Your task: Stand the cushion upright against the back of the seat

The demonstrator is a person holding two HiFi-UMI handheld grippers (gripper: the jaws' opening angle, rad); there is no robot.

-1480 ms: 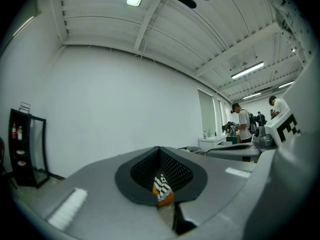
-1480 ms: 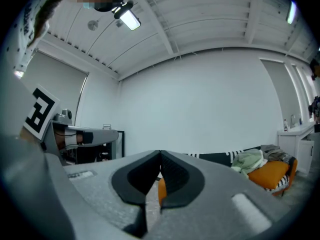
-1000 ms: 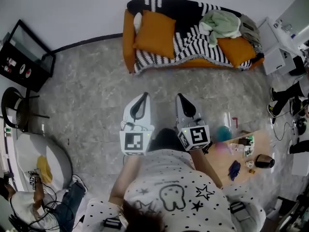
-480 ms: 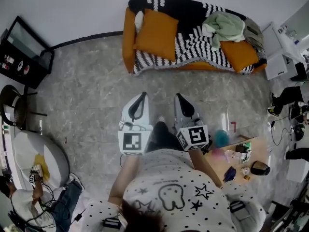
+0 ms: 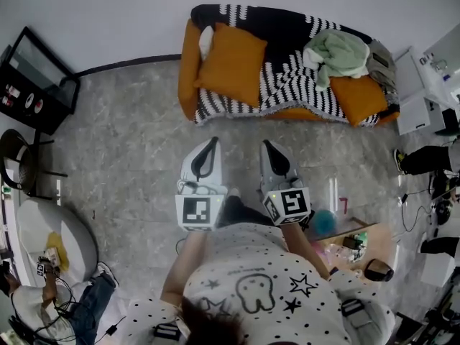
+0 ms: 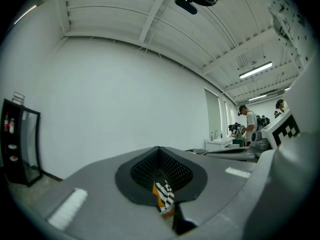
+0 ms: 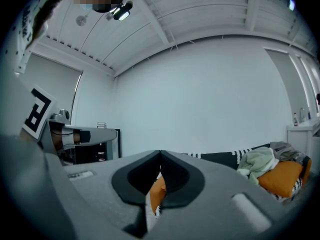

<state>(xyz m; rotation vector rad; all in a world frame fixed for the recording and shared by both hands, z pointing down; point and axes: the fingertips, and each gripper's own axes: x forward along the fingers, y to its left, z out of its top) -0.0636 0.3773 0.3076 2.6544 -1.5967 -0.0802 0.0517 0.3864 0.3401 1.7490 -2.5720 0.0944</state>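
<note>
An orange sofa (image 5: pixel 188 63) under a black-and-white striped blanket (image 5: pixel 295 70) stands against the far wall. An orange cushion (image 5: pixel 231 63) lies tilted on its left end, and a second orange cushion (image 5: pixel 357 98) sits at the right end beside a crumpled green cloth (image 5: pixel 339 52). My left gripper (image 5: pixel 209 148) and right gripper (image 5: pixel 268 148) point level at the sofa from well short of it, over the floor. Both are shut and hold nothing. Past the left gripper's (image 6: pixel 159 148) jaws shows a sliver of blanket (image 6: pixel 164 198). The left cushion (image 7: pixel 157 191) shows under the right gripper (image 7: pixel 160 152).
A black glass cabinet (image 5: pixel 36 77) stands at the left wall. A low wooden table (image 5: pixel 352 237) with bottles and clutter is at my right. White desks (image 5: pixel 424 85) and people's legs (image 5: pixel 420 160) fill the right edge; a seated person (image 5: pixel 43 307) is at lower left.
I have walked towards the sofa with both grippers held out in front; the sofa sits lower and larger in the head view. Both grippers stay shut.
</note>
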